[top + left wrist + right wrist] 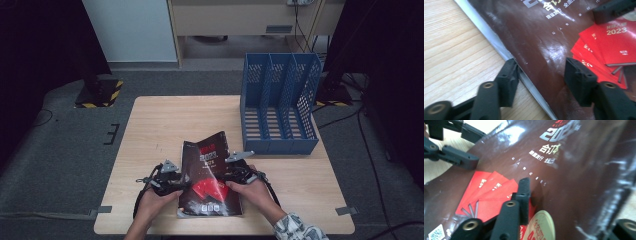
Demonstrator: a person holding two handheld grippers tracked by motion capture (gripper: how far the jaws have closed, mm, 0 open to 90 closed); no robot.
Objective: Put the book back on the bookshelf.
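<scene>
The magazine (pixel 579 182) hides the right tongs' (pixel 574 220) far jaw, blocking the grip.

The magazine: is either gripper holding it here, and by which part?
The right gripper grips the dark magazine by its right edge, which curls up off the table. The left gripper straddles its left edge, jaws open, not clamped.
</scene>
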